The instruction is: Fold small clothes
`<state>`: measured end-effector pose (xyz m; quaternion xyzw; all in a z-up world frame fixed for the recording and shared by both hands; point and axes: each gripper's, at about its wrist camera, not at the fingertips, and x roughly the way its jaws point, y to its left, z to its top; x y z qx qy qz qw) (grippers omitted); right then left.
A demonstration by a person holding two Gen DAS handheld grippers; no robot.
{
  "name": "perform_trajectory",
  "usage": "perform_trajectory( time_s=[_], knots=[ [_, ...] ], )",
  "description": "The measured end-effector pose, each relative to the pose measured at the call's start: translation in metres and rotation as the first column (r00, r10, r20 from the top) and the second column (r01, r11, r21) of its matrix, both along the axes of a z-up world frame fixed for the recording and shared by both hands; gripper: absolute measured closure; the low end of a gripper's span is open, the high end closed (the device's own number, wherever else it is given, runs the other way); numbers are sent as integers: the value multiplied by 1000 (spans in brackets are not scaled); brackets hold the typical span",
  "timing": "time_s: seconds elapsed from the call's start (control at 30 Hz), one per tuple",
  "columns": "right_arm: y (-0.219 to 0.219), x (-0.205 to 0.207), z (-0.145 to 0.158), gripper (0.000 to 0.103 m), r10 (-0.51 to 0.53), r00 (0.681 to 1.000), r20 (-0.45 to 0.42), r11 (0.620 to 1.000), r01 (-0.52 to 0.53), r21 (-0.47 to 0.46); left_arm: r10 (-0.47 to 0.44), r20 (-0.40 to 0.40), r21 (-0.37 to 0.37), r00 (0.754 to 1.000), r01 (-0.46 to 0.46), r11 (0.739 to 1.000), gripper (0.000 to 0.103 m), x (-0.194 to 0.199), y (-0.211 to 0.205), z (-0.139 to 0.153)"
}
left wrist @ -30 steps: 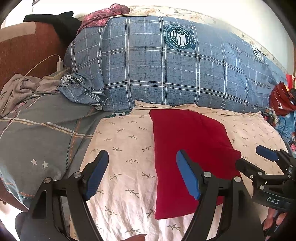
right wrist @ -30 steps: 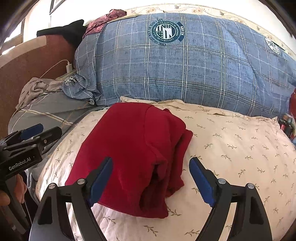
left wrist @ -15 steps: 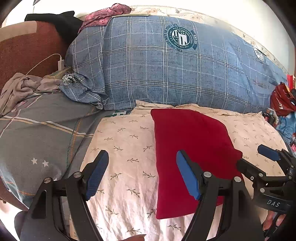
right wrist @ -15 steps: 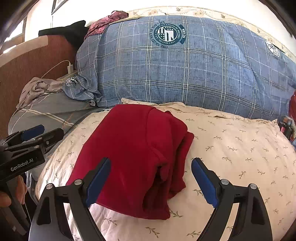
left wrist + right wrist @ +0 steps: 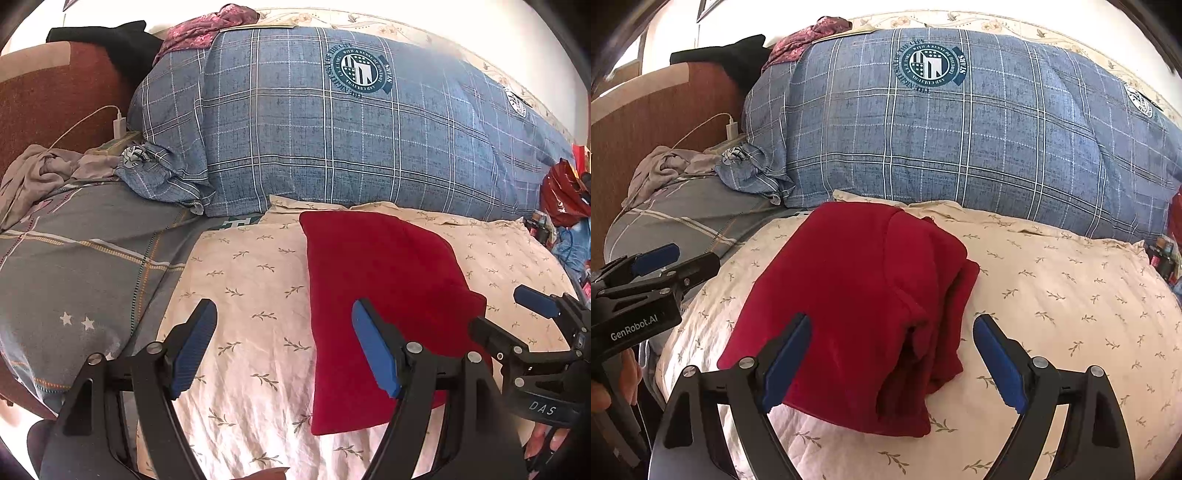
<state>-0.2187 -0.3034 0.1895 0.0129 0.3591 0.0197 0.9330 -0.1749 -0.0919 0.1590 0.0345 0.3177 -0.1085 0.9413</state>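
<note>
A folded dark red garment (image 5: 373,295) lies on a cream leaf-print pillow (image 5: 258,295); it also shows in the right wrist view (image 5: 857,302), with its layered edges facing right. My left gripper (image 5: 284,347) is open and empty, above the pillow at the garment's left edge. My right gripper (image 5: 892,362) is open and empty, held just above the garment's near end. Each gripper also shows in the other's view, the right one (image 5: 517,317) and the left one (image 5: 665,262).
A big blue plaid duvet (image 5: 332,140) is piled behind the pillow. A grey plaid pillow (image 5: 74,266) with crumpled grey cloth (image 5: 44,170) lies to the left, by a brown headboard (image 5: 48,99) and white charger (image 5: 120,123). Red bags (image 5: 561,195) sit at the far right.
Both grippers have pulled back slightly from the garment, still open. The garment lies unchanged.
</note>
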Motion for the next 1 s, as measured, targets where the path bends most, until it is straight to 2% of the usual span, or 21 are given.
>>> perform_trajectory(
  time_s=[1.0],
  knots=[
    [2,10,-12,13,-1,999,-48,1000,0,-18,-19,-29,10,999,19,1000,27,7,-4,-9]
  ],
)
